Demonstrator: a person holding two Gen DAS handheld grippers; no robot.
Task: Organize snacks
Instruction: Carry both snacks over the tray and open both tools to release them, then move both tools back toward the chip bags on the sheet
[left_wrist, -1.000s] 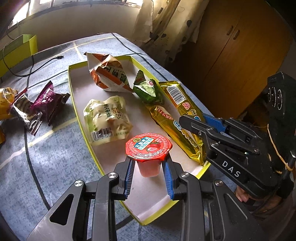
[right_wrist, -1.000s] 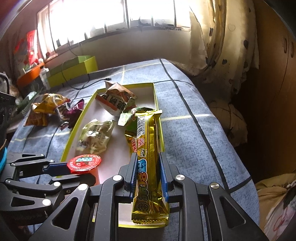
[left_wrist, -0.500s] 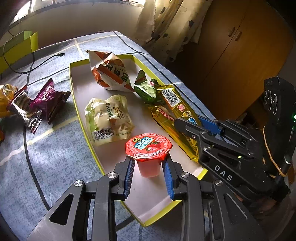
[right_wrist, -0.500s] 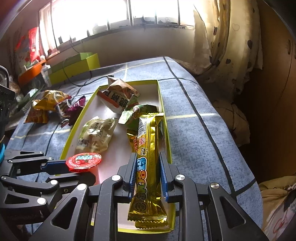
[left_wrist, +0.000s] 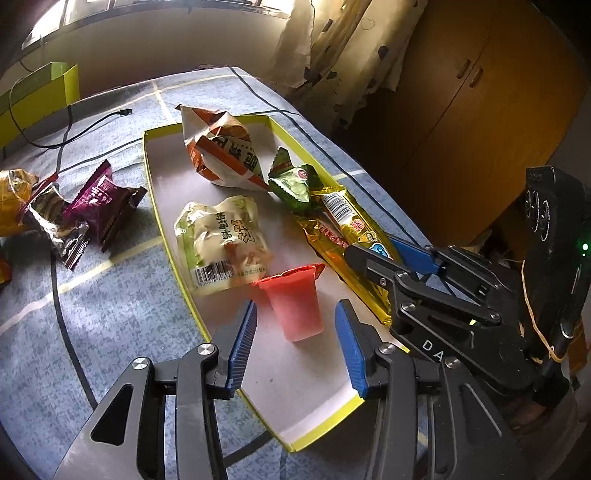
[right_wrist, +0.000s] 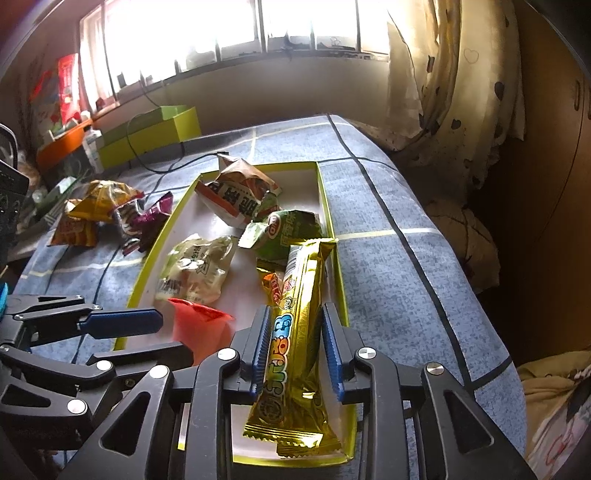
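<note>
Tray: shallow, white floor, yellow rim, frame centre.
Jelly cup: red, tipped on side, lid facing away, lower centre of tray.
Gold bar: long foil wrapper, lying along tray's right rim, lower centre of right view.
Pale pack: barcode showing, mid tray.
Orange-white bag: crumpled, tray's far end.
Green pack: beside bag.
Purple pack, silver pack: outside tray, left.

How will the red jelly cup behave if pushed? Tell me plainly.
The cup lies on its side in the tray, so a push would probably roll it. Its tapered wall suggests it would curve rather than roll straight. The smooth plastic looks slippery, so it may squirt from a pinch.
</note>
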